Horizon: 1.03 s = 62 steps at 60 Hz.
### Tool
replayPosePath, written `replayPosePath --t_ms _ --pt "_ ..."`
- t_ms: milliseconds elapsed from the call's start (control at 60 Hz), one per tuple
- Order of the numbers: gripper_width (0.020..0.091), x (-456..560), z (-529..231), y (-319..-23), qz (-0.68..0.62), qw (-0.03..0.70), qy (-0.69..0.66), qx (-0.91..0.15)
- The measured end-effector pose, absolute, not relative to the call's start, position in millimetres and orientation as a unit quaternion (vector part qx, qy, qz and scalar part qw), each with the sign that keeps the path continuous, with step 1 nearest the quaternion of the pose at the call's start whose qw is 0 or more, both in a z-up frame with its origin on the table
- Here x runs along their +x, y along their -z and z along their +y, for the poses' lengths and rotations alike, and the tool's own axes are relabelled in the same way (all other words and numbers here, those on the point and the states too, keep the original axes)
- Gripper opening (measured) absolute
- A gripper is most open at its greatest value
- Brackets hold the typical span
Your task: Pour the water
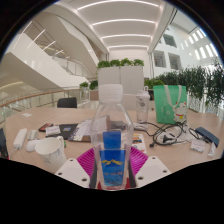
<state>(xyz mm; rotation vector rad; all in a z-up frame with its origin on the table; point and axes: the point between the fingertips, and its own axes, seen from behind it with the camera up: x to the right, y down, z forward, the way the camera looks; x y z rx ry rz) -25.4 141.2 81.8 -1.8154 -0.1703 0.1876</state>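
Note:
A clear plastic water bottle [113,135] with a white cap and a blue label stands upright between my fingers. My gripper [113,163] is shut on the bottle, and both magenta pads [88,162] press against its lower sides. The bottle's base is hidden behind my fingers. A white mug [50,149] sits on the table [170,158] to the left of the bottle. A clear cup [141,108] stands beyond the bottle to the right.
The table carries clutter: papers and white items at the left [20,138], black cables and a dark device at the right [168,132], a green bag [170,101] behind. A black chair [67,102] and green plants [120,64] lie beyond.

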Motion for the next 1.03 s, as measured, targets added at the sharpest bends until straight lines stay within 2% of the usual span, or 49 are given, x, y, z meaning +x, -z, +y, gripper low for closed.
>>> replayPosePath --t_ms 83,183,350,400,467,500,700,900,1033 --pt "0.0455 -28.4 132.2 -59.3 -0.085 0.592 -0.074 -0.798" --pt "0.0457 -25.1 131.5 -61.5 -0.076 0.601 -0.077 -0.792" --pt "0.0543 -21.4 122.5 -59.1 -0.054 0.572 -0.069 -0.816" --pt "0.0629 -17.6 115.3 -63.3 -0.043 0.562 -0.072 -0.823" --pt "0.0816 -18.4 99.1 -75.4 -0.03 0.553 -0.079 -0.829" --pt "0.0851 -15.8 88.1 -82.3 -0.021 0.55 -0.077 -0.831" --pt "0.0833 -13.7 -6.2 -138.5 0.026 0.548 -0.018 -0.836" --pt "0.0834 -55.8 -112.9 -199.3 0.005 0.554 0.036 -0.832" --pt "0.0835 -84.7 -169.4 -224.9 0.0 0.546 0.04 -0.837"
